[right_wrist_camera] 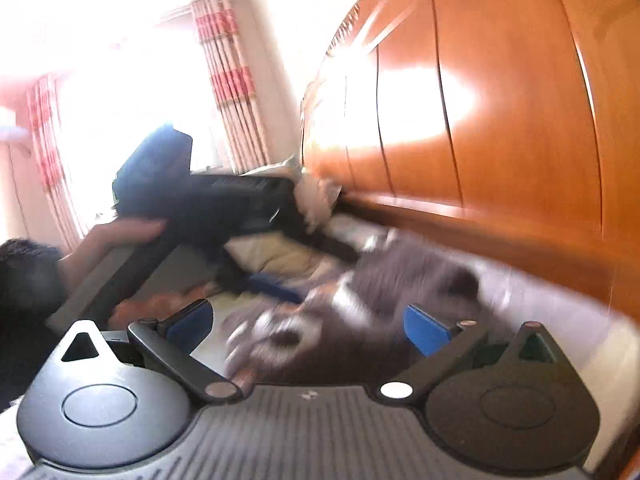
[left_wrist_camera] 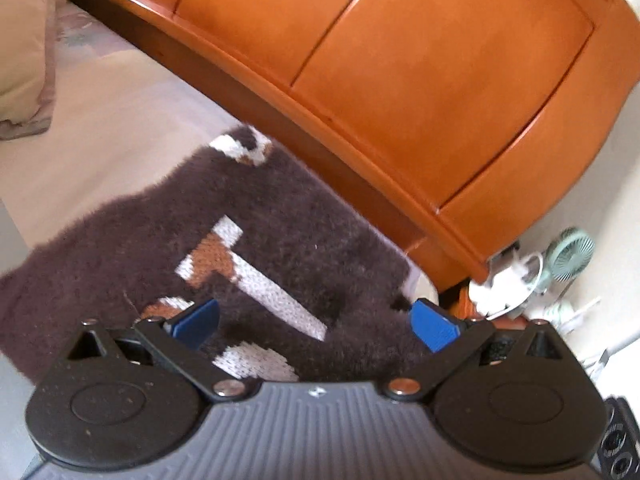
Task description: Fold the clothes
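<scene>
Left wrist view: the left gripper (left_wrist_camera: 314,326) fills the bottom of the picture, its jaws spread wide with nothing between them. Two blue pads show, one on each finger. Under and ahead of them lies one dark brown fuzzy sweater (left_wrist_camera: 280,216) with white and tan knitted patches, spread on the pale bed sheet (left_wrist_camera: 100,120). Its near edge is hidden behind the gripper body, and its left part runs out toward the picture's edge. The sweater's far side lies just beside the orange wooden headboard (left_wrist_camera: 420,80). A beige pillow (left_wrist_camera: 24,40) is cut off at the upper left. At the right, past the bed, stand one small green fan (left_wrist_camera: 570,256) and some white clutter too small to make out.

Right wrist view: most of this picture is blurred. The right gripper (right_wrist_camera: 308,326) has its jaws spread too, holding nothing, two blue pads showing. The sweater (right_wrist_camera: 360,300) lies on the bed ahead of and below the jaws, smeared so that its pattern cannot be read. To the left a hand (right_wrist_camera: 116,240) holds the other gripper's handle above the bed; that gripper's jaws cannot be made out here. Behind it, two red-striped curtains (right_wrist_camera: 232,80) flank an overexposed window. The headboard (right_wrist_camera: 500,120) fills the right side.
</scene>
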`<state>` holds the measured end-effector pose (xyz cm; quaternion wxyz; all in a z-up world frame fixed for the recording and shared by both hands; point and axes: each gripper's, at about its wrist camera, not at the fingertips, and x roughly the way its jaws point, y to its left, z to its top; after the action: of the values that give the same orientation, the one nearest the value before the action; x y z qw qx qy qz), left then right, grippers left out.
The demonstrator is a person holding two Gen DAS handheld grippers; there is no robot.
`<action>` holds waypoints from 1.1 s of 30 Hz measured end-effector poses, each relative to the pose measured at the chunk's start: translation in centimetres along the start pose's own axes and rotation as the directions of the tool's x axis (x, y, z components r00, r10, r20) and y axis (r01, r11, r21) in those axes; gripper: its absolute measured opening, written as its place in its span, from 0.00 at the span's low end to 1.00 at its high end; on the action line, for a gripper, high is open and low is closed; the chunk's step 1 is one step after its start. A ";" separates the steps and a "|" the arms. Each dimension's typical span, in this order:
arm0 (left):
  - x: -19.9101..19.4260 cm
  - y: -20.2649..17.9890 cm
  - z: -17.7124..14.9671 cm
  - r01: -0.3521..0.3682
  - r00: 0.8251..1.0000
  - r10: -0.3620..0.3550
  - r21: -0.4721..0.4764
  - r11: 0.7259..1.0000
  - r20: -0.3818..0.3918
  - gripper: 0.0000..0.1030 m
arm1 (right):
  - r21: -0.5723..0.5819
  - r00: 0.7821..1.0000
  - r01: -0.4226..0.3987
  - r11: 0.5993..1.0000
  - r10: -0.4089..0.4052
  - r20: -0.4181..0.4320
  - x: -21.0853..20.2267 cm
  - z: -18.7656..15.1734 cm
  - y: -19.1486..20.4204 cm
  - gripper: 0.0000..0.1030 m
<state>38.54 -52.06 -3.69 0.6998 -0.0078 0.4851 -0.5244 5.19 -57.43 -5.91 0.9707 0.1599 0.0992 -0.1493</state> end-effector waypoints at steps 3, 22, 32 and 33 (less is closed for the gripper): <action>0.3 0.8 0.1 0.010 1.000 -0.010 -0.037 0.999 0.002 0.98 | 0.005 0.994 0.070 0.998 -0.069 -0.088 2.8 -0.1 -1.4 1.00; -3.3 1.7 -2.3 0.045 0.997 -0.041 -0.067 0.997 0.059 0.99 | 0.059 0.975 -0.019 0.998 0.031 -0.220 6.0 -2.3 -6.7 0.97; -8.0 3.0 -7.7 -0.066 0.993 0.068 -0.020 0.998 0.099 0.99 | 0.006 0.979 -0.047 0.999 0.047 -0.200 5.0 2.9 -5.6 1.00; -8.4 3.0 -8.3 -0.086 0.990 0.087 -0.014 0.996 0.109 0.99 | -0.006 0.977 -0.043 0.999 0.041 -0.209 5.7 3.6 -5.6 1.00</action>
<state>35.20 -40.37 -4.06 0.7472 -0.0188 0.4484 -0.4902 9.28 -65.19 -5.51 0.9587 0.1717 0.1980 -0.1107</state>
